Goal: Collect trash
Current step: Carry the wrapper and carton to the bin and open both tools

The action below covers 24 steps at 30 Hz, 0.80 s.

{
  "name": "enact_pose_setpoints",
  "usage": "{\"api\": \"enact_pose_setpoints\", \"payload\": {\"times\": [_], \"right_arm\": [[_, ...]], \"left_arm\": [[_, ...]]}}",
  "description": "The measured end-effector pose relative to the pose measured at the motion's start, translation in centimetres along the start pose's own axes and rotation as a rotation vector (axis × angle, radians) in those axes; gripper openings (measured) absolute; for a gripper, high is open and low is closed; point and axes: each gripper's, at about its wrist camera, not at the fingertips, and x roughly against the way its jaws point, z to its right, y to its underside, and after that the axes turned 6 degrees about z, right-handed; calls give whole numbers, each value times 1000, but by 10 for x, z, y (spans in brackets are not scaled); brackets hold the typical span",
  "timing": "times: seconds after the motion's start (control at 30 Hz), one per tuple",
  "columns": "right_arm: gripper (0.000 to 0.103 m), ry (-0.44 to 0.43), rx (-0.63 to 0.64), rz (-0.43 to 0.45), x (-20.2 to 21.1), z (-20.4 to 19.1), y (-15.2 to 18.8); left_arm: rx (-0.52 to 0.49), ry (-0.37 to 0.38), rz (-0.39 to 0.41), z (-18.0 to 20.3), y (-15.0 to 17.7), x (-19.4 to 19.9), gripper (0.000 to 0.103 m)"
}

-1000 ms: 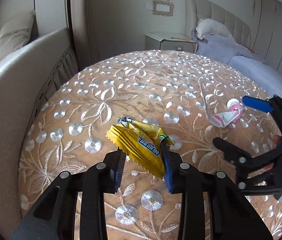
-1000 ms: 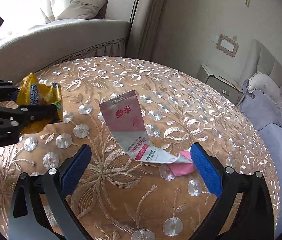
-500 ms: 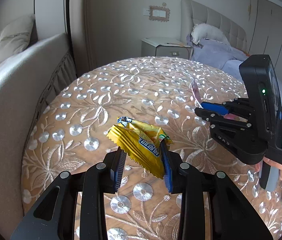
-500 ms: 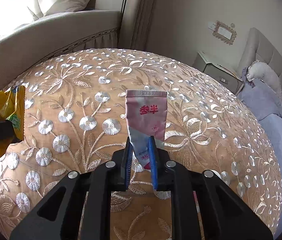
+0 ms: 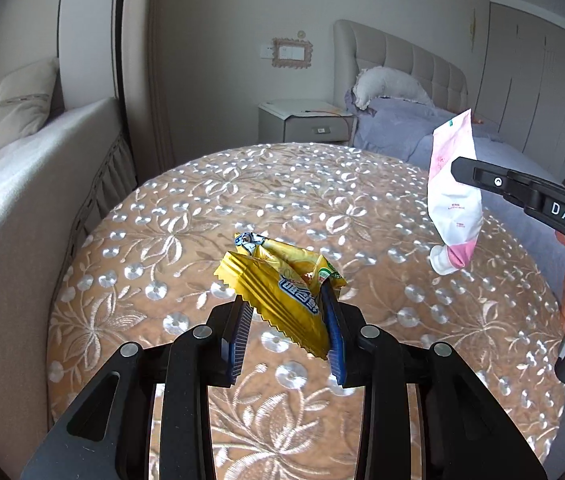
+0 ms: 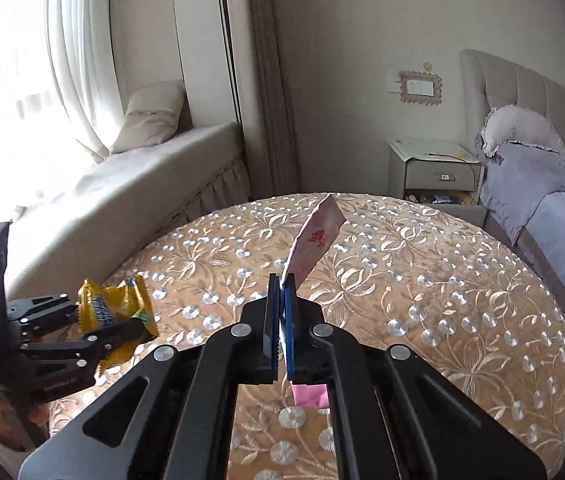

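My left gripper is shut on a crumpled yellow snack wrapper and holds it above the round table. My right gripper is shut on a pink and white squeezed tube, held upright off the table. In the left wrist view the tube hangs at the right, cap end down, in the right gripper. In the right wrist view the wrapper shows at the left in the left gripper.
The table carries a tan cloth with silver flower embroidery. A cushioned window bench runs along the left. A nightstand and a bed with lilac bedding stand behind the table.
The right gripper closed on the tube lying on the table and lifted it clear. The left gripper has kept hold of the yellow wrapper and risen slightly.
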Motion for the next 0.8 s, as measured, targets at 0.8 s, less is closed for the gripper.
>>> {"api": "enact_pose_setpoints", "payload": {"times": [0.8], "right_arm": [[3, 341, -84, 119, 242, 55, 92]], "left_arm": [[-278, 405, 32, 243, 55, 68, 33]]}}
